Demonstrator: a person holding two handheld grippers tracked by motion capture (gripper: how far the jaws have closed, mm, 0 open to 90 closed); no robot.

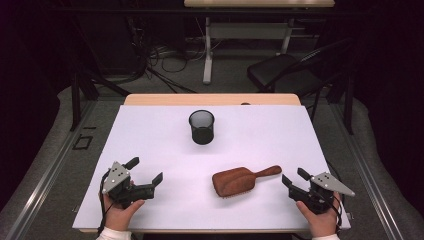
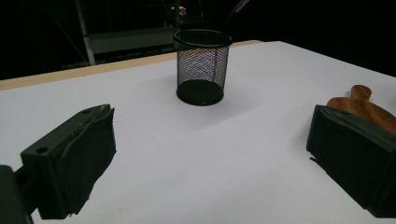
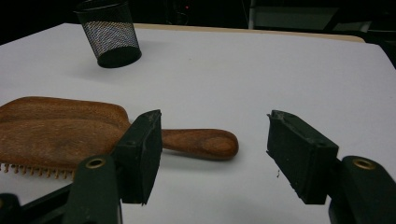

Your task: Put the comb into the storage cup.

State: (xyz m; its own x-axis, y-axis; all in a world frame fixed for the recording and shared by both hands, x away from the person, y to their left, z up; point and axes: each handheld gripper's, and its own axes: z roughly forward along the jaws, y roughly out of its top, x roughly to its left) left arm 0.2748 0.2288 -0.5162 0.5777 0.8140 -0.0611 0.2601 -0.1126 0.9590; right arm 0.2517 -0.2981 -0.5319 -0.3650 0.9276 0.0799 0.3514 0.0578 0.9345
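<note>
A wooden hairbrush (image 1: 242, 180) lies bristles down on the white table (image 1: 260, 135), its handle pointing right. A black mesh cup (image 1: 202, 127) stands upright farther back, near the middle. My left gripper (image 1: 146, 171) rests open at the front left, well left of the brush. My right gripper (image 1: 296, 179) is open at the front right, its jaws just right of the handle's tip. In the left gripper view the mesh cup (image 2: 202, 66) is ahead and the hairbrush (image 2: 363, 108) sits behind the right jaw. The right gripper view has the hairbrush (image 3: 70, 135) to the left and the mesh cup (image 3: 110, 33) beyond.
Past the table's far edge stand a black chair (image 1: 285, 70), another table's legs (image 1: 208, 50) and loose cables on the floor. Metal rails run along both sides of the table.
</note>
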